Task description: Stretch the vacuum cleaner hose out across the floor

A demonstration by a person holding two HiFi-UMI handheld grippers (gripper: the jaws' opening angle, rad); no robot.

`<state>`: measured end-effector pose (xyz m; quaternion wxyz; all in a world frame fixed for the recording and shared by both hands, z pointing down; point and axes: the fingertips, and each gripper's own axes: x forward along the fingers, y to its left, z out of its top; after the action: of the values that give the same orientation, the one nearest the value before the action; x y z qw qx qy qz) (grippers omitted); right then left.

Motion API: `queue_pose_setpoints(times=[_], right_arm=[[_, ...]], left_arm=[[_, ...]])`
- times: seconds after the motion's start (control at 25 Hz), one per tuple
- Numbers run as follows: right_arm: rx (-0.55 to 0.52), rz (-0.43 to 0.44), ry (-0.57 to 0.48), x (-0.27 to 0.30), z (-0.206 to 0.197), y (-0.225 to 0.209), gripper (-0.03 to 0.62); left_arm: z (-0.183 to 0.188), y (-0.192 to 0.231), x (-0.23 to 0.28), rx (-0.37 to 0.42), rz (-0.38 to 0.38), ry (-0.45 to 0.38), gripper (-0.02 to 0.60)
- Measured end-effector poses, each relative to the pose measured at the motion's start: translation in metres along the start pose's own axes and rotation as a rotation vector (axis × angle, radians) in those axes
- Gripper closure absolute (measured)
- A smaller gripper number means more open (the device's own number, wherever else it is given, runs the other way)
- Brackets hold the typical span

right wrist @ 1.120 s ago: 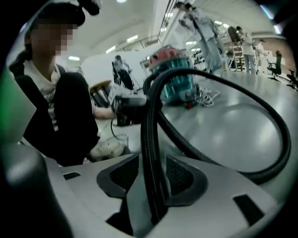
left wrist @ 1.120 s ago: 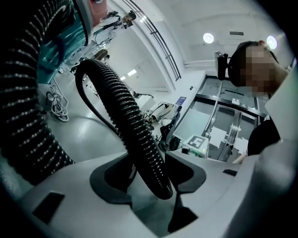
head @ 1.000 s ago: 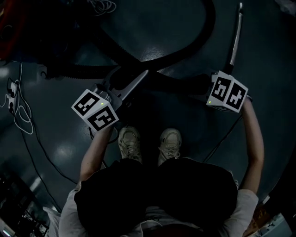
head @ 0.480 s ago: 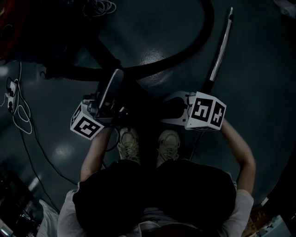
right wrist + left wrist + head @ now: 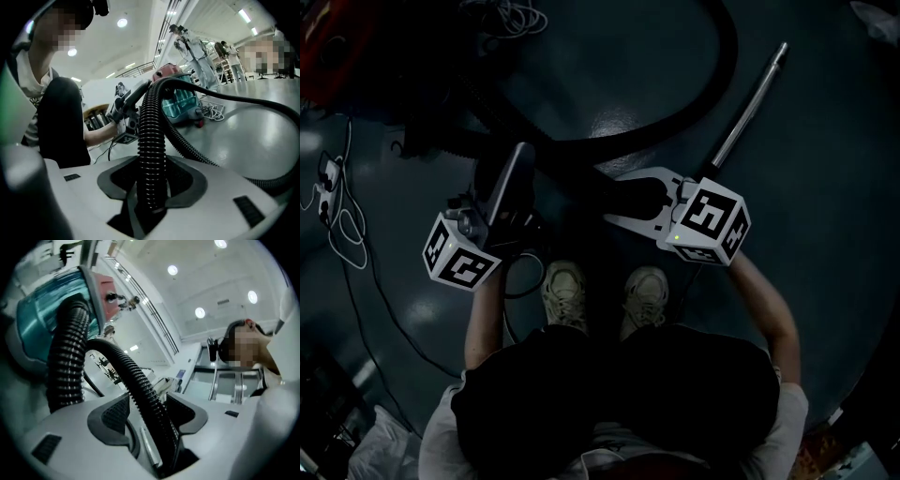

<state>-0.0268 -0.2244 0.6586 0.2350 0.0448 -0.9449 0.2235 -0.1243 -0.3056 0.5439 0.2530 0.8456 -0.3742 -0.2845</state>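
Note:
The black ribbed vacuum hose (image 5: pixel 729 56) arcs over the dark floor from the red and teal vacuum cleaner (image 5: pixel 323 56). My left gripper (image 5: pixel 521 161) is shut on the hose (image 5: pixel 140 390), which climbs from its jaws to the teal vacuum body (image 5: pixel 42 310). My right gripper (image 5: pixel 623 206) is shut on another stretch of hose (image 5: pixel 152 140), held off the floor above the person's shoes. In the right gripper view the hose loops up and away toward the vacuum cleaner (image 5: pixel 180 101), with the left gripper (image 5: pixel 123 110) at the left. A metal wand (image 5: pixel 750 103) slants away behind the right gripper.
White cables (image 5: pixel 333 211) lie on the floor at the left, and a coiled cord (image 5: pixel 511 14) rests by the vacuum. The person's shoes (image 5: pixel 567 291) stand between the grippers. People stand far off (image 5: pixel 197 51) in the hall.
Both grippers have lifted and drawn back toward the person with the hose in them. The left one tipped upward, its cube swinging down-left. The right one shifted left, and the wand tilted further right.

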Motion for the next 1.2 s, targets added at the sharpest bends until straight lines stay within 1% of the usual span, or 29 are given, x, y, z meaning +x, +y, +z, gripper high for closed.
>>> queue_pose_setpoints(times=[0.04, 0.12, 0.16, 0.2, 0.24, 0.32, 0.4, 0.48, 0.56, 0.64, 0.72, 0.76, 0.8, 0.92, 1.04, 1.08, 1.2], right_arm=[[0.013, -0.015, -0.022, -0.002, 0.005, -0.003, 0.421], [0.045, -0.062, -0.061, -0.005, 0.018, -0.013, 0.421], [0.056, -0.099, -0.076, -0.006, 0.024, -0.022, 0.421], [0.065, -0.141, -0.088, -0.008, 0.031, -0.032, 0.421], [0.075, -0.185, -0.099, -0.009, 0.038, -0.043, 0.419], [0.102, -0.259, -0.12, -0.009, 0.05, -0.064, 0.421], [0.138, -0.31, -0.134, -0.003, 0.061, -0.083, 0.42], [0.182, -0.346, -0.138, 0.006, 0.07, -0.106, 0.419], [0.214, -0.399, -0.145, 0.007, 0.08, -0.136, 0.419], [0.23, -0.476, -0.161, -0.004, 0.091, -0.169, 0.419], [0.243, -0.519, -0.179, -0.018, 0.099, -0.186, 0.419], [0.246, -0.516, -0.185, -0.023, 0.101, -0.186, 0.419], [0.245, -0.502, -0.192, -0.026, 0.101, -0.181, 0.419], [0.229, -0.461, -0.223, -0.028, 0.101, -0.154, 0.419], [0.203, -0.44, -0.236, -0.029, 0.098, -0.137, 0.419], [0.192, -0.437, -0.236, -0.03, 0.097, -0.133, 0.419], [0.164, -0.445, -0.25, -0.038, 0.097, -0.125, 0.419]], left_arm=[[-0.006, -0.007, -0.005, 0.099, -0.04, 0.088, 0.353], [-0.022, -0.023, -0.018, 0.313, -0.148, 0.292, 0.354], [-0.03, -0.025, -0.023, 0.38, -0.166, 0.369, 0.354], [-0.036, -0.024, -0.025, 0.413, -0.154, 0.408, 0.354], [-0.04, -0.021, -0.024, 0.425, -0.126, 0.408, 0.354], [-0.04, -0.017, -0.022, 0.435, -0.073, 0.347, 0.354], [-0.037, -0.015, -0.021, 0.453, -0.049, 0.304, 0.354], [-0.036, -0.016, -0.018, 0.45, -0.05, 0.307, 0.354], [-0.041, -0.017, -0.017, 0.407, -0.069, 0.327, 0.354], [-0.052, -0.02, -0.016, 0.312, -0.096, 0.338, 0.354], [-0.064, -0.027, -0.008, 0.211, -0.127, 0.336, 0.354], [-0.071, -0.029, -0.003, 0.186, -0.135, 0.335, 0.354], [-0.077, -0.03, 0.002, 0.181, -0.132, 0.337, 0.354], [-0.083, -0.025, 0.018, 0.188, -0.083, 0.326, 0.354], [-0.067, -0.021, 0.037, 0.138, -0.041, 0.241, 0.354], [-0.062, -0.019, 0.043, 0.132, -0.03, 0.219, 0.354], [-0.057, -0.018, 0.062, 0.142, -0.006, 0.204, 0.354]])
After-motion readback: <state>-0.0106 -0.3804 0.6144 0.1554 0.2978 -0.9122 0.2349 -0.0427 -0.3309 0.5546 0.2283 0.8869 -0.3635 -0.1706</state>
